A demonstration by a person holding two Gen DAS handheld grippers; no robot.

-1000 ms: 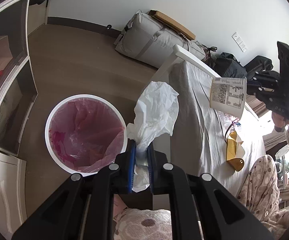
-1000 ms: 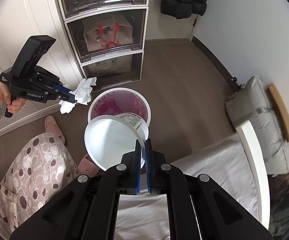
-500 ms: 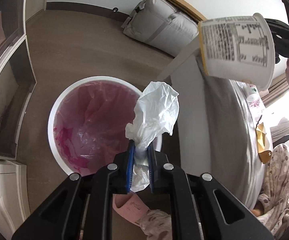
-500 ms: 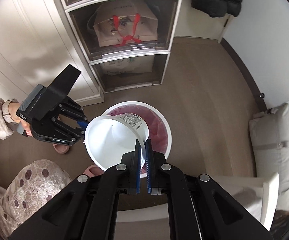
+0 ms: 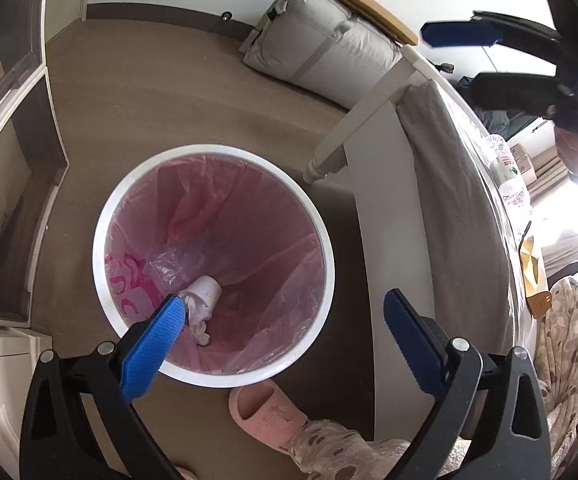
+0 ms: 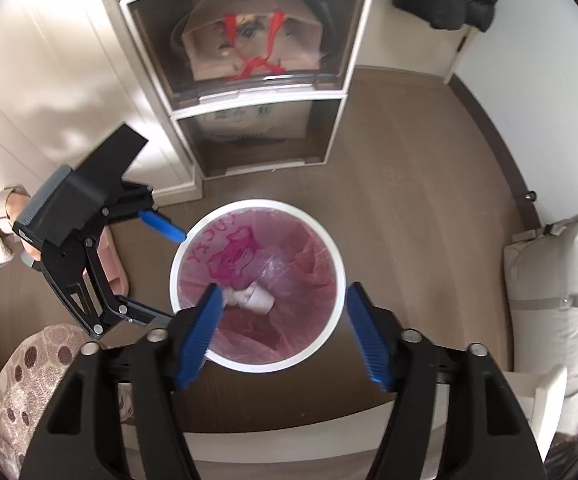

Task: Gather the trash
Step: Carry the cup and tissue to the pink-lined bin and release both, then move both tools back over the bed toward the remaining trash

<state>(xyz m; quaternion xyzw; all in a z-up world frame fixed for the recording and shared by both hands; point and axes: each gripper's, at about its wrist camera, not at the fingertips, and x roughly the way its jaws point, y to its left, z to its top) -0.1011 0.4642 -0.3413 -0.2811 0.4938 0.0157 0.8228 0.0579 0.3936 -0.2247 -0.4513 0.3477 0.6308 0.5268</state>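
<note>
The left gripper (image 5: pixel 285 336) is wide open w/ nothing in it. Its blue pads (image 5: pixel 151 346) sit far apart, right above the bin (image 5: pixel 329 256). One pad is over the bin's near rim, the other is out past the rim on the bed side. In the right wrist view the left gripper (image 6: pixel 169 272) is seen from the side, w/ one pad (image 6: pixel 161 225) just by the bin's rim.

The right gripper (image 6: pixel 285 336) is wide open too & holds nothing. It hangs over the bin (image 6: pixel 339 280), one pad (image 6: pixel 199 336) over the rim on the near left, the other over the rim on the right.

The bin is round & white, w/ a pink bag (image 5: pixel 249 216) inside. It stands on the brown floor (image 5: pixel 161 92). Down at the bottom lie a white cup (image 5: pixel 208 289) on its side & a white tissue (image 5: pixel 201 320), touching each other. From the right wrist view the cup (image 6: pixel 261 300) & tissue (image 6: pixel 232 295) lie mid-bin.

Just beside the bin is a white bed (image 5: pixel 389 184) w/ a grey sheet. A pink slipper (image 5: pixel 269 408) is on the floor by the bin, near a spotty pant leg (image 5: pixel 329 448). On the other side stand clear drawers (image 6: pixel 249 40) w/ a paper bag w/ red ribbon (image 6: pixel 257 48) inside. A grey bag (image 5: pixel 321 48) leans by the wall.
</note>
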